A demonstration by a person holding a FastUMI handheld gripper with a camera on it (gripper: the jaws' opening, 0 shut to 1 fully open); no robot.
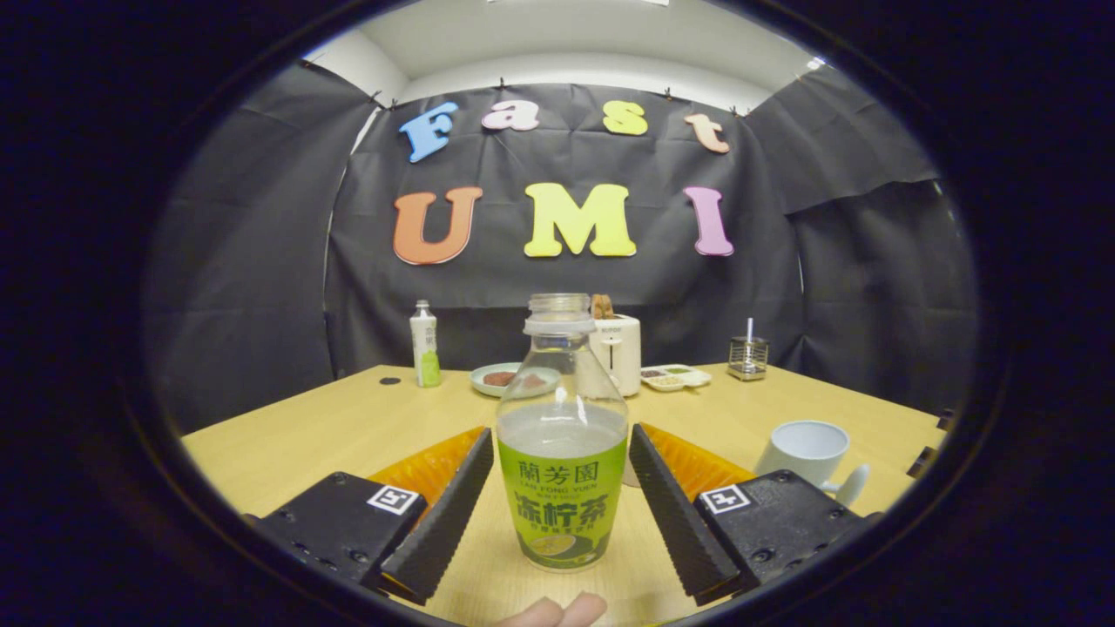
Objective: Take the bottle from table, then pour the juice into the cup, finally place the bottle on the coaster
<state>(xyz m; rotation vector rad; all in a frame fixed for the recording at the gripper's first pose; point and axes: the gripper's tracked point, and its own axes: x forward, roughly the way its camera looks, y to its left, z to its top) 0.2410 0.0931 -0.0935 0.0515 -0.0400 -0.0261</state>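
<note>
— Bottle (562, 453) first; where is it?
— It stands on the table (331, 427), right between the two fingers of the gripper (562, 501); the fingers are spread wide, and there is a gap on each side, so nothing is pinched.
— Which way does it point?
— Straight up; its long side runs from the table to the open mouth at the top; I see no cap on it.
— How does it look?
— Clear plastic with a green label round the lower half; pale juice fills it to just above the label.
— What is hard to see?
— The bottle hides part of the toaster (618, 348) behind it; the coaster is hard to pick out, so I cannot tell where it is; a fingertip (557, 612) peeks in below the bottle, cut off.
— What else is there?
— A white cup (806, 448) sits just past the right finger; far back stand a small bottle (424, 346), a plate (510, 379), a tray of food (675, 376) and a wire holder (747, 357).
</note>
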